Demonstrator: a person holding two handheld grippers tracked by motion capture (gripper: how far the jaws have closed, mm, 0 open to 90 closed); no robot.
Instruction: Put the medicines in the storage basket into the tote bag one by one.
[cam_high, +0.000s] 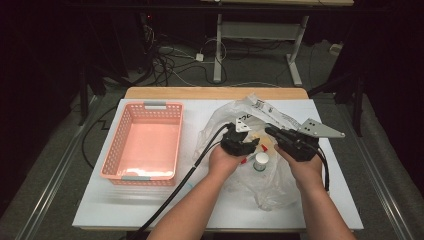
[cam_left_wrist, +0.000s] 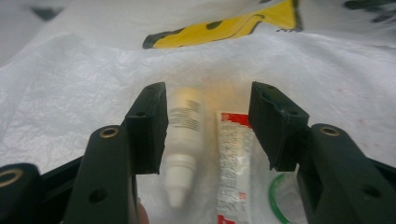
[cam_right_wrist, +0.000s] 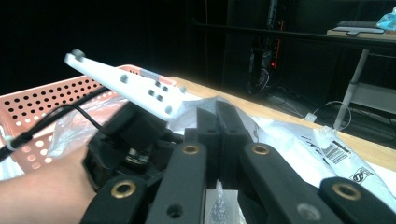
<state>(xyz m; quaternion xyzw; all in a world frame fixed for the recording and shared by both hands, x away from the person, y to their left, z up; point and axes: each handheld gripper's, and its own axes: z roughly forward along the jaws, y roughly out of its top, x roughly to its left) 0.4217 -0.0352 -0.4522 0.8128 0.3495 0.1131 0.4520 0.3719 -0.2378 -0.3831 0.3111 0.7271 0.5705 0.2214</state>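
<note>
A crumpled clear plastic bag (cam_high: 240, 117) lies on the white table right of centre. My left gripper (cam_left_wrist: 208, 102) is open and reaches into the bag (cam_left_wrist: 70, 93). Between its jaws lie a small white dropper bottle (cam_left_wrist: 184, 135) and a red-and-white tube (cam_left_wrist: 233, 158), neither touched. In the high view the left gripper (cam_high: 252, 145) faces the right gripper (cam_high: 270, 131) at the bag's mouth. My right gripper (cam_right_wrist: 218, 109) is shut, its tips pinching the bag's film (cam_right_wrist: 280, 135). A small white capped jar (cam_high: 260, 161) lies in the bag between the hands.
A pink perforated basket (cam_high: 129, 130) stands at the table's left, with nothing in it. A green ring (cam_left_wrist: 275, 200) sits at the left gripper view's lower right. The left gripper body (cam_right_wrist: 130, 135) and its white plate (cam_right_wrist: 126, 84) lie close by. Bare table (cam_high: 150, 205) lies in front.
</note>
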